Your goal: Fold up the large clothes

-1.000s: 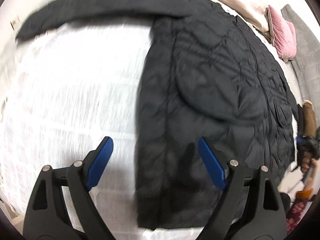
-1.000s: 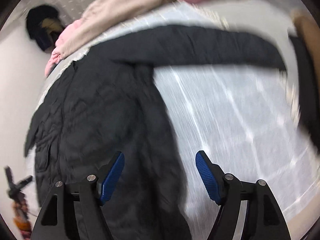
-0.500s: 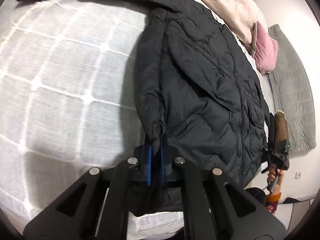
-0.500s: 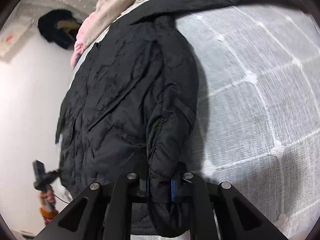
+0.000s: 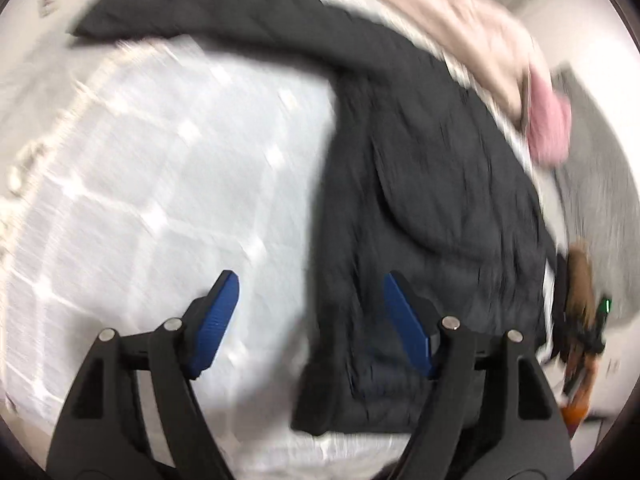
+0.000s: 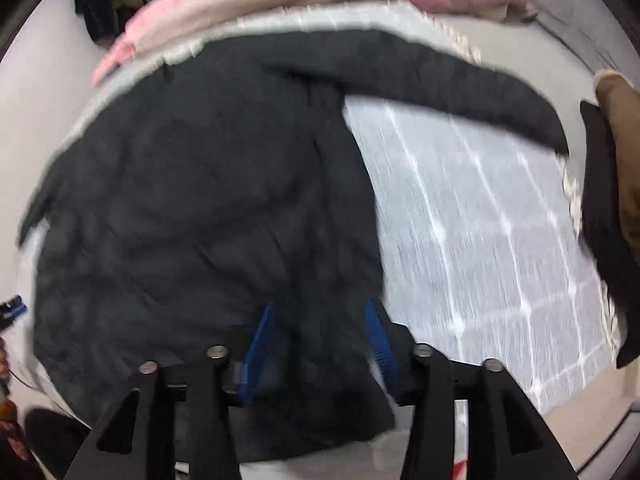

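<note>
The black quilted puffer jacket point(image 5: 432, 200) lay spread flat on the bed's white grid-stitched cover point(image 5: 168, 184), one long sleeve point(image 6: 448, 80) stretched out sideways across the cover. The left gripper point(image 5: 310, 320) hovered with its blue pads wide apart, the jacket's side edge running between them, one pad over bare cover and the other over the dark fabric. The right gripper point(image 6: 320, 348) stood over the jacket's lower hem, its pads parted too and clamping nothing that I could see. Along the far side of the bed lay a beige blanket point(image 5: 452, 36) and a pink cushion point(image 5: 548, 124). Half a second before, both grippers had been clenched on the jacket's edge; now both had let go, and the pictures were smeared with motion.
</note>
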